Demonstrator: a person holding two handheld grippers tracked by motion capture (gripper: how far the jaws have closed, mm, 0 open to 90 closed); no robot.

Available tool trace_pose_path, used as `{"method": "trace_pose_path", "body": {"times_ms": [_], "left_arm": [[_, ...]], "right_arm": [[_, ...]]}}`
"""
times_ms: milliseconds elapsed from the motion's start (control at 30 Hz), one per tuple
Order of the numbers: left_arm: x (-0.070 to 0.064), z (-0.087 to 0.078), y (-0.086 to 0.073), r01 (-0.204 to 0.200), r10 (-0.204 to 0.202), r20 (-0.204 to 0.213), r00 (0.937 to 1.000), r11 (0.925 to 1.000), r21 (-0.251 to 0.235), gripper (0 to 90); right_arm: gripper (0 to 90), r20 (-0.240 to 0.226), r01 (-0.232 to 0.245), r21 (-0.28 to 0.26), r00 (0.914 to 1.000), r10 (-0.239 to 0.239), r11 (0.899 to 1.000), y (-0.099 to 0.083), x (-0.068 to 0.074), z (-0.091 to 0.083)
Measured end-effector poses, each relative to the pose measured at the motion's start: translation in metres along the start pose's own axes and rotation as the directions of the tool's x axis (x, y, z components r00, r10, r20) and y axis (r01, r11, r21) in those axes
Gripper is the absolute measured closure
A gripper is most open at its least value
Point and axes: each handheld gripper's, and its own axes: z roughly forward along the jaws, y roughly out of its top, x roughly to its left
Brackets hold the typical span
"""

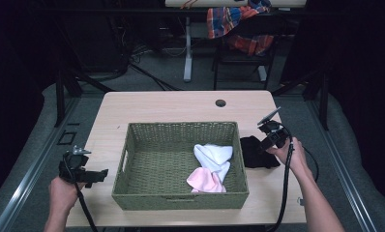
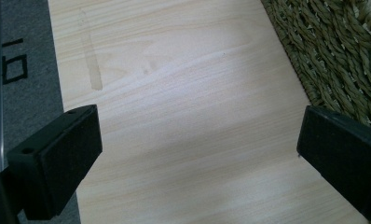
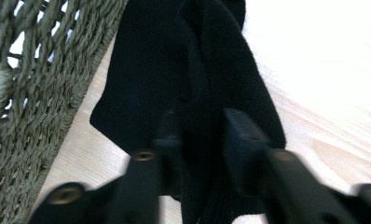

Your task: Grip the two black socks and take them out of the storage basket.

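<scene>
Black cloth is pinched between my right gripper's fingers on the bench just outside the woven basket, its length running straight ahead of them, while my left gripper hangs open and empty, far off.

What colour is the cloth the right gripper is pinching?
Black cloth, clearest in the right gripper view.

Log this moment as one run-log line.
right tongs: shut on black cloth, on table beside basket | left tongs: open over bare table | in basket: white cloth, pink cloth
</scene>
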Motion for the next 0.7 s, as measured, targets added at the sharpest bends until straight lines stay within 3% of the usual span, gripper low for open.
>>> {"method": "trace_pose_path", "body": {"times_ms": [100, 267, 400, 567, 700], "left_arm": [[0.001, 0.000, 0.000, 0.000, 0.000, 0.001, 1.0000, 1.0000, 0.000, 0.2], [0.000, -0.001, 0.000, 0.001, -0.001, -0.001, 1.0000, 1.0000, -0.005, 0.2], [0.001, -0.002, 0.000, 0.001, -0.001, -0.003, 1.0000, 1.0000, -0.006, 0.2], [0.001, -0.002, 0.000, 0.000, 0.000, -0.005, 1.0000, 1.0000, -0.007, 0.2], [0.000, -0.001, 0.001, -0.003, 0.003, -0.005, 1.0000, 1.0000, -0.005, 0.2]], "right_arm": [[40.8, 0.003, 0.004, -0.019, 1.0000, -0.004, 1.000, -0.002, -0.001, -0.011], [15.3, -0.042, -0.003, -0.105, 0.9991, -0.001, 0.994, -0.015, -0.003, -0.038], [4.4, -0.064, -0.001, -0.157, 0.9979, -0.009, 0.988, -0.031, -0.003, -0.059], [1.4, -0.067, -0.016, -0.203, 0.9977, 0.003, 0.979, -0.058, -0.003, -0.071], [0.8, -0.064, -0.004, -0.192, 0.9979, -0.009, 0.981, -0.078, -0.005, -0.068]]}}
